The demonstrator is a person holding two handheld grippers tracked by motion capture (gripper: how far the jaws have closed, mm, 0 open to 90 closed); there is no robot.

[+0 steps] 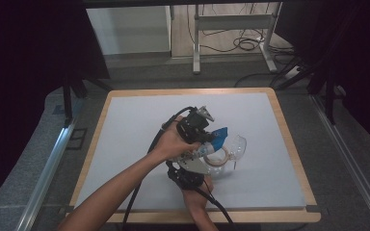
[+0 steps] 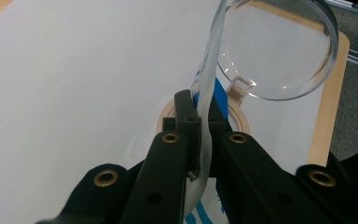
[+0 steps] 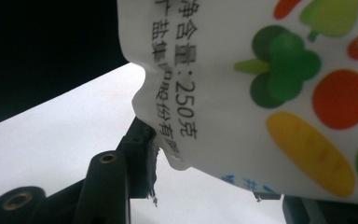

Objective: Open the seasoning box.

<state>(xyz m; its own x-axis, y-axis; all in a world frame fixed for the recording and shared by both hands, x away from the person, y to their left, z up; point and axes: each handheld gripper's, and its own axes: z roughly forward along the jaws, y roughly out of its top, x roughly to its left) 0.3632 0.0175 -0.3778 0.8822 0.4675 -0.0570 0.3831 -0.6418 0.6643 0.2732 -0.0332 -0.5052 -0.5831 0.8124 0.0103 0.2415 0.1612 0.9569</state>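
Note:
A white and blue pouch [image 1: 217, 137] printed with vegetables [image 3: 279, 70] hangs tilted over the white mat. My left gripper [image 1: 210, 135] is shut on its thin top edge [image 2: 209, 100]. Just past it stands a clear plastic cup [image 1: 236, 146], whose wide round mouth [image 2: 279, 51] faces the left gripper view. A roll of tan tape [image 1: 217, 158] lies flat under the pouch, against the cup [image 2: 240, 119]. My right gripper [image 1: 191, 168] is below the pouch near the front edge. Its jaws stand wide apart [image 3: 219, 179], and the pouch's crumpled side touches the left one.
The white mat [image 1: 135, 130] sits on a wood-rimmed board [image 1: 289, 139], with open room to the left and at the back. Grey floor, metal rails, desk legs [image 1: 196, 43] and cables [image 1: 245, 43] lie beyond. Cables trail from both grippers toward the front.

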